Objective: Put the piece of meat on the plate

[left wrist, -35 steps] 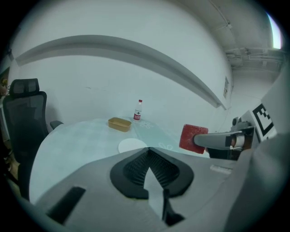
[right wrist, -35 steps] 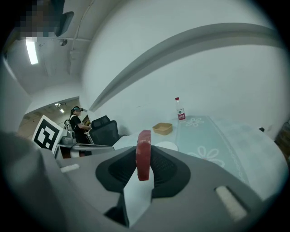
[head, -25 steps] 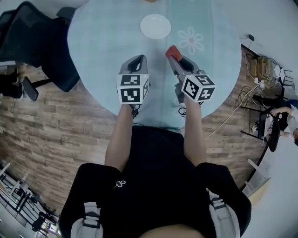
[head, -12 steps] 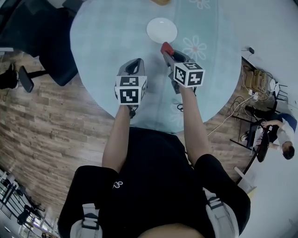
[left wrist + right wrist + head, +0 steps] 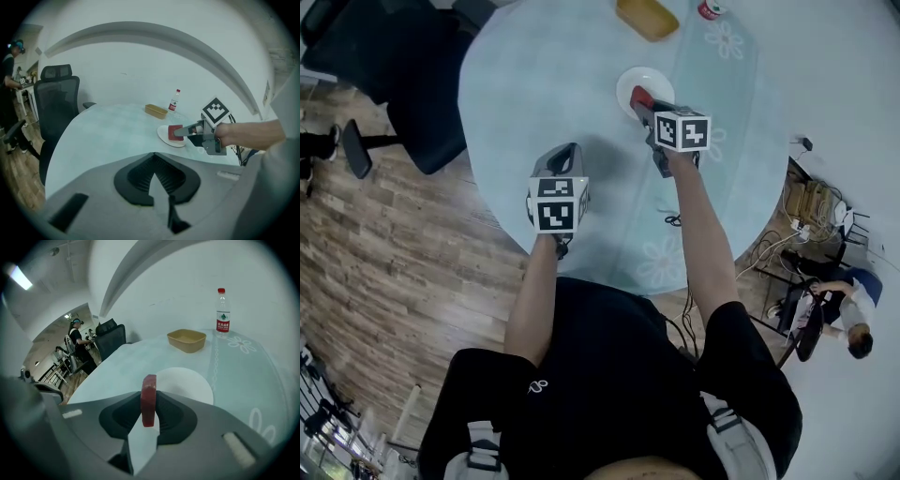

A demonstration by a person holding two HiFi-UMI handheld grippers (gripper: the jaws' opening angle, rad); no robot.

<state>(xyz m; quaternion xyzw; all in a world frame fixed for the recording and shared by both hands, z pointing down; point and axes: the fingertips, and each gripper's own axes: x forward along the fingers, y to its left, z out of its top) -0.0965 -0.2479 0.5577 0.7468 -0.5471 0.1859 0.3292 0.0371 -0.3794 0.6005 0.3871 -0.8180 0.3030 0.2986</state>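
Note:
A red piece of meat (image 5: 149, 399) stands on edge between the jaws of my right gripper (image 5: 149, 414), which is shut on it. In the head view the meat (image 5: 638, 96) hangs over the near rim of the round white plate (image 5: 643, 79), and the left gripper view shows the meat (image 5: 176, 132) just above the plate (image 5: 165, 136). My left gripper (image 5: 566, 153) hovers over the table nearer the person, left of the right arm. Its jaws meet with nothing between them.
A tan shallow bowl (image 5: 648, 18) and a water bottle (image 5: 223, 310) with a red cap stand beyond the plate. The round table (image 5: 525, 84) has a pale flowered cloth. A black office chair (image 5: 389, 66) stands at its left edge. People are in the background.
The right gripper has carried the meat forward from the table's middle to the plate's near rim. The left gripper has shifted only a little.

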